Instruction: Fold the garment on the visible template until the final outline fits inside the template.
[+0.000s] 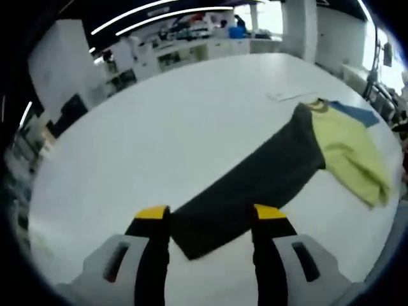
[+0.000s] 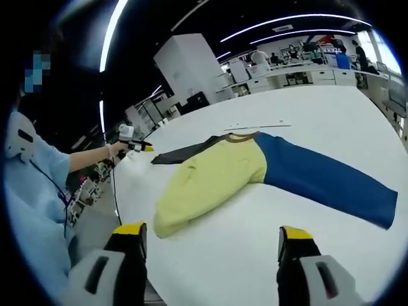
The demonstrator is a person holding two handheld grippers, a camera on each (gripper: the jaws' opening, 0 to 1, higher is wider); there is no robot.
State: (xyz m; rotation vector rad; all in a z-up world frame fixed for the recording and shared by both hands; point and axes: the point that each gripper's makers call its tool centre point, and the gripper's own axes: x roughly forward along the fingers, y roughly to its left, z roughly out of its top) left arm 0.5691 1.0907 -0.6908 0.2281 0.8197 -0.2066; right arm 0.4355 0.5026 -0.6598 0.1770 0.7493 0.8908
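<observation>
- One garment (image 2: 255,169) lies spread on the white table (image 1: 159,146): a long-sleeved top with a yellow body, one dark grey sleeve (image 1: 255,182) and one blue sleeve (image 2: 325,178).
- In the left gripper view the dark grey sleeve runs from the yellow body at the far right toward the near edge, and its cuff end lies between the two fingers of the left gripper (image 1: 210,223).
- Those fingers stand apart, one on each side of the cuff; whether they touch the cloth cannot be told.
- In the right gripper view the yellow body lies in the middle, the blue sleeve stretches to the right, and the dark sleeve reaches away to the far left.
- The right gripper (image 2: 213,239) hangs near the table edge with its two yellow-tipped fingers wide apart, holding nothing; the garment's hem is just beyond them.
- One flat, pale sheet (image 2: 258,125) lies on the table just beyond the garment's collar.
- One person in a light blue sleeve (image 2: 32,191) stands at the left, an arm reaching to the dark sleeve's end.
- Benches and shelves (image 1: 191,44) line the far wall.
</observation>
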